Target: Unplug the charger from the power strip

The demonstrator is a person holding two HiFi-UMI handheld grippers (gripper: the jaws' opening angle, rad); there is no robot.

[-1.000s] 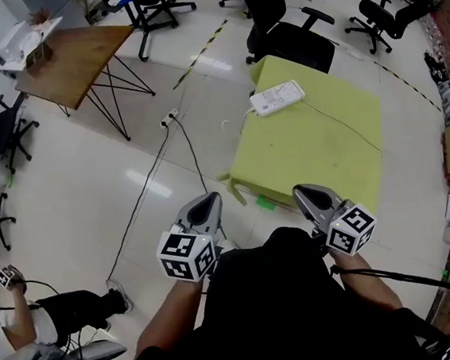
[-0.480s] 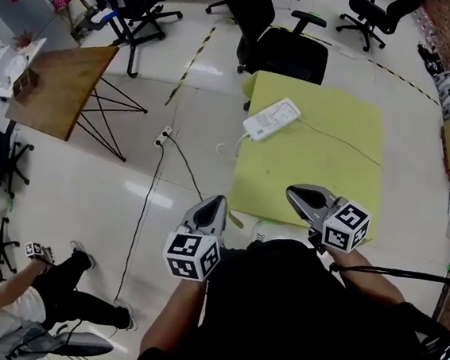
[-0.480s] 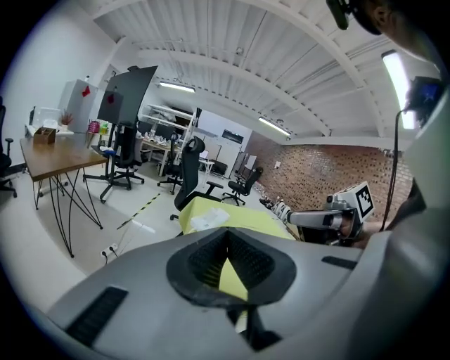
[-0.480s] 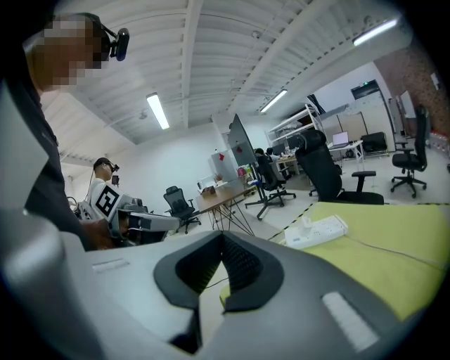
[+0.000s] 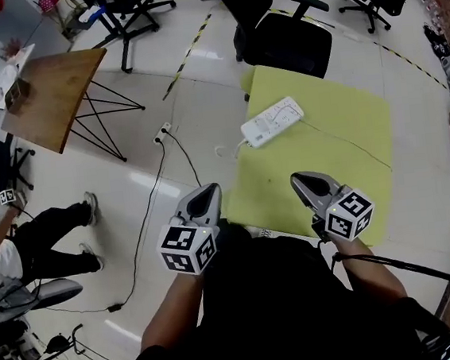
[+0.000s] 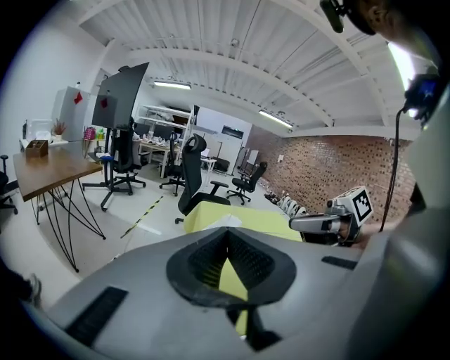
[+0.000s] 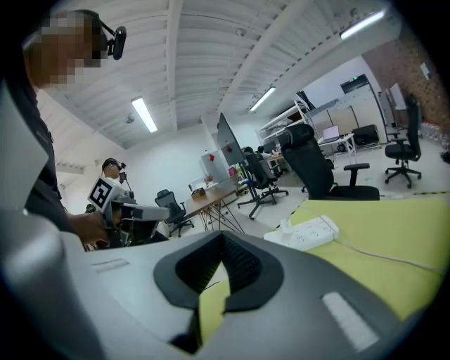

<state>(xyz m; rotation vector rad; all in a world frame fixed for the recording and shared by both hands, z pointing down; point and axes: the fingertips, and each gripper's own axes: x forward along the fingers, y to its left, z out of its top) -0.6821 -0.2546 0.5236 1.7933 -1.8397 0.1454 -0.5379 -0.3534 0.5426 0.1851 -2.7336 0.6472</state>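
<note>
Plainly, both claws are pinched together with nothing between them. The left gripper [image 5: 207,193] shows its two pads meeting at the tip in its own view, and the right gripper [image 5: 300,180] shows the same.

In the head view the right gripper's tip hangs over the near part of the yellow-green table [image 5: 345,178]. The left gripper's tip sits just off that table's left edge, over the pale floor [image 5: 130,185].

The power strip [image 5: 272,121] lies flat near the table's far-left corner, close to the left edge. It is at about 1 o'clock from the left gripper and 11 o'clock from the right, well apart from both. In the right gripper view a small white plug [image 7: 287,225] stands up from the strip's left end; whether it is the charger I cannot tell. A thin cable [image 5: 349,142] runs from the strip across the top toward 4 o'clock.

The tabletop between the claws and the strip is bare. At the table's 12 o'clock a black office chair [image 5: 284,39] stands against the far edge. At 9 o'clock the floor is open as far as a floor socket [image 5: 164,131], whose black lead trails toward 7 o'clock. A wooden table [image 5: 52,93] stands at 10 o'clock. Another person [image 5: 25,252] sits at the far left.
</note>
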